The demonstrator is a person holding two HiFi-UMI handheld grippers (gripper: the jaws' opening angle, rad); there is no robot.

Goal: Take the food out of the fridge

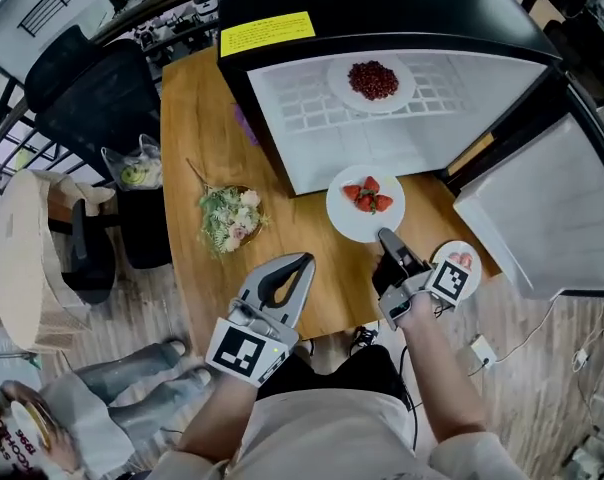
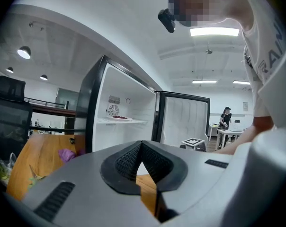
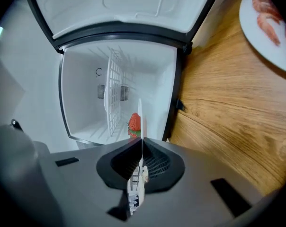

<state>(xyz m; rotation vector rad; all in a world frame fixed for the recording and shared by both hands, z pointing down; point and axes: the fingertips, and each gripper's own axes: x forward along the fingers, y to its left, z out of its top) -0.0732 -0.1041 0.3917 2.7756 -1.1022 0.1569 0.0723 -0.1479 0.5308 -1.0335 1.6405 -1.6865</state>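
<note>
Right gripper (image 1: 385,236): claw clamped on the near rim of the round white plate of strawberries (image 1: 365,201), plate edge-on betw. the pads in the right gripper view. That plate is out over the light wooden table (image 1: 197,118), just in front of the open mouth of the black mini fridge (image 1: 382,3), which takes up the table's far right corner. Can't tell whether the plate rests on the wood or hangs just above it.

Inside, on the white wire shelf (image 1: 312,98), a second white plate of dark red berries (image 1: 372,80) sits towards the back, well apart from the grippers. Fridge door (image 1: 542,218) swung out to the right, past the table's right edge.

Left gripper (image 1: 306,260): claw closed, pads tip to tip w/ nothing betw. them, held above the table's near edge, left of the strawberry plate and apart from it.

Other bits: a small white plate of pink food (image 1: 463,259) at the near right corner, half hidden behind the right gripper's marker cube (image 1: 452,281). Bunch of dried flowers (image 1: 230,218) mid-table towards the left edge. Purple scrap (image 1: 244,124) tucked against the fridge's left side. Black office chair (image 1: 77,78) and a clear plastic bag (image 1: 134,168) off the left edge.
</note>
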